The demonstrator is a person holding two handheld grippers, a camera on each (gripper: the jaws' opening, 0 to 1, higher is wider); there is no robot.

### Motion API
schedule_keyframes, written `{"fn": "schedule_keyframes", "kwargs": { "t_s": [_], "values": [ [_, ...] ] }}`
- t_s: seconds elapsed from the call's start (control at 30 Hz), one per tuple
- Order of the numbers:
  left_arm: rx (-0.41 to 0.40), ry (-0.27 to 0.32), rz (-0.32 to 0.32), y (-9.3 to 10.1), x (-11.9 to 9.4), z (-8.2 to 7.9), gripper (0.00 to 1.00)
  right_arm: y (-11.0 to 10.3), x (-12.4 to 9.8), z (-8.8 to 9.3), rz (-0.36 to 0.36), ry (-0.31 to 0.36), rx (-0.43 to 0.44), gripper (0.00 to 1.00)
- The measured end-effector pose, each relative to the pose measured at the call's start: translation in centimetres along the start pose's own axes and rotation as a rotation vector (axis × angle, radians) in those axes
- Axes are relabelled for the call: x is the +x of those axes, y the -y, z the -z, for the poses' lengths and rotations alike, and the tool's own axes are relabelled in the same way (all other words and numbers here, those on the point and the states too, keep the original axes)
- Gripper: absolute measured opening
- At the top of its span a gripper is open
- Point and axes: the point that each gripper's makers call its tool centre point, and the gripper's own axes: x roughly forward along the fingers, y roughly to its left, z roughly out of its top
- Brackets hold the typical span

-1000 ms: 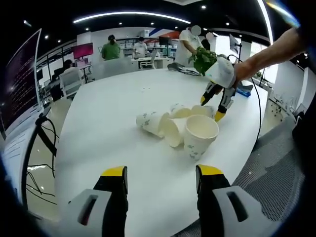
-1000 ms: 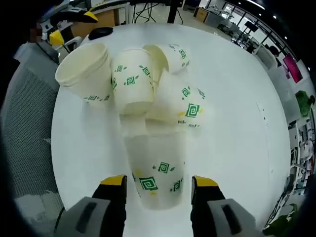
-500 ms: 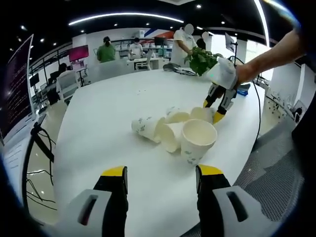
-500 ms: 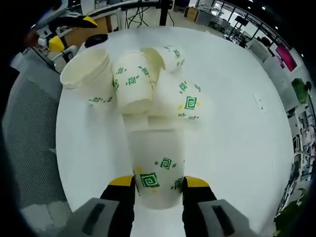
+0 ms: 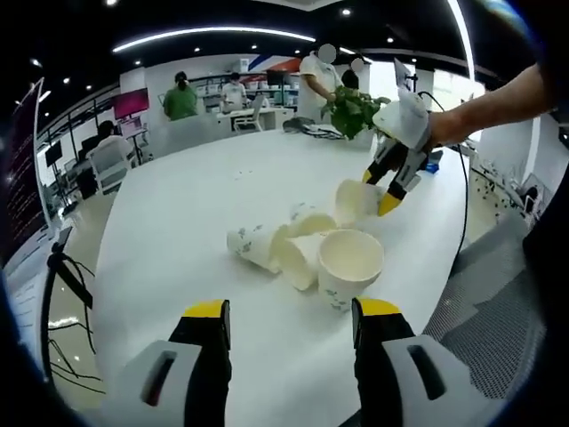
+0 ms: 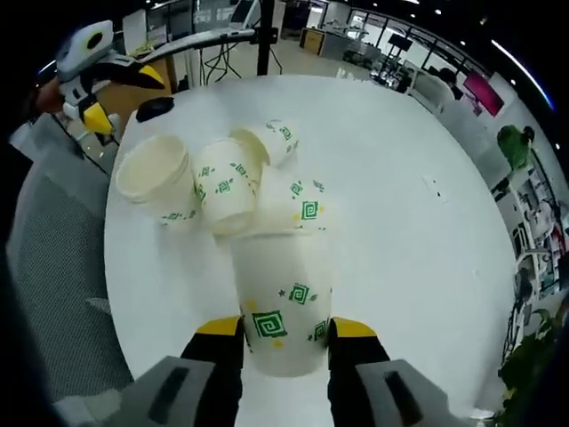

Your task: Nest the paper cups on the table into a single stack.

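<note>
right gripper view: right gripper (image 6: pixel 284 329), jaws clamped on the base end of one paper cup (image 6: pixel 283 302), which is raised above the table (image 6: pixel 400 178) with its mouth pointing away toward the heap.

heap (image 6: pixel 236 191): the other cups, bunched near the table edge. upright cup (image 6: pixel 158 178), mouth up, at the near end beside the edge. the rest lie tipped on their sides and overlapping; exact count uncertain, at least three. some may already sit partly inside one another, but this cannot be confirmed.

left gripper view: left gripper (image 5: pixel 289 325), jaws spread apart, nothing between them, held low and well apart from the cups. the upright cup (image 5: pixel 348 267) is nearest to it; tipped cups (image 5: pixel 271 245) just behind. the right gripper (image 5: pixel 396 169) is seen from the far side with the lifted cup (image 5: pixel 351 197) held clear of the surface.

progress, judged: early. one cup picked up, no single stack formed; all remaining cups are yet to be nested.

surface: round white table top, glossy, bare apart from the cups.

room: open office, ceiling strip lights, desks, several persons standing at the far end, a green plant (image 5: pixel 348 105), grey patterned floor.
</note>
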Motion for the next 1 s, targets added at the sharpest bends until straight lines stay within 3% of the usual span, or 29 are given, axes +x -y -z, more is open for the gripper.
{"fn": "schedule_keyframes", "kwargs": {
  "t_s": [0.4,1.0],
  "values": [
    [0.025,0.007,0.022,0.4,0.2,-0.8,0.53,-0.5,-1.5,-0.5,0.014,0.078,0.088,0.34],
    [0.058,0.051,0.099,2.4,1.6,-4.7,0.52,-2.1,-4.0,-5.4,0.048,0.215,0.058,0.34]
  ]
}}
